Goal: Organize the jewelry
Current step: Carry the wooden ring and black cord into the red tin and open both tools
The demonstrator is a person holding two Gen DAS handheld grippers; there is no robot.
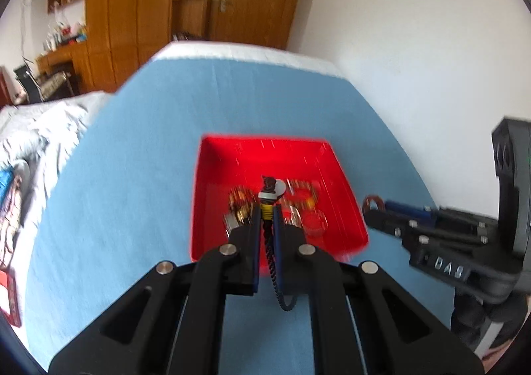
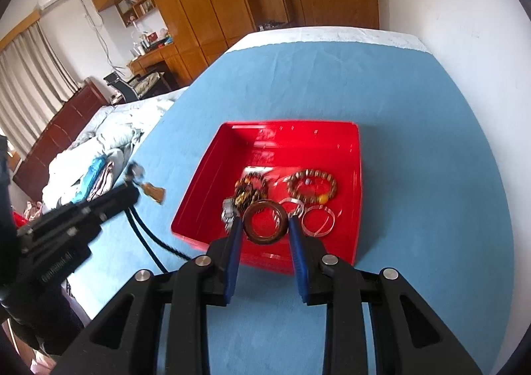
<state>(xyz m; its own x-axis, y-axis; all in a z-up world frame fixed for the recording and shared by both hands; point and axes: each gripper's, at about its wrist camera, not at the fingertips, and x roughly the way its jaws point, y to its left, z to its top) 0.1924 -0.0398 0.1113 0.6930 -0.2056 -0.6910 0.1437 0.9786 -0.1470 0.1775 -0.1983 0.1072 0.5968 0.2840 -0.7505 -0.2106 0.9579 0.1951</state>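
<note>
Blue-covered bench point(image 2: 415, 109) carrying red tray point(image 2: 356, 156) with beaded bracelets point(image 2: 312, 187) and clear bangles point(image 2: 318, 220) inside. Left tongs point(image 1: 267, 209) pressed together, pinching dark braided cord necklace point(image 1: 270, 262) over tray's near side. Right tongs point(image 2: 265, 225) partly spread, gripping brown ring bangle point(image 2: 265, 222) above tray's near edge.

On the right claw point(image 1: 373, 209), seen from my left camera, I read pale raised letters upside down on its black body, something like "DAS"; the rest is blurred. On the left claw point(image 2: 137, 190), seen from my right camera, small pale lettering runs along its black body; it looks like "GenRobot.AI", but I can't read it for sure.
</note>
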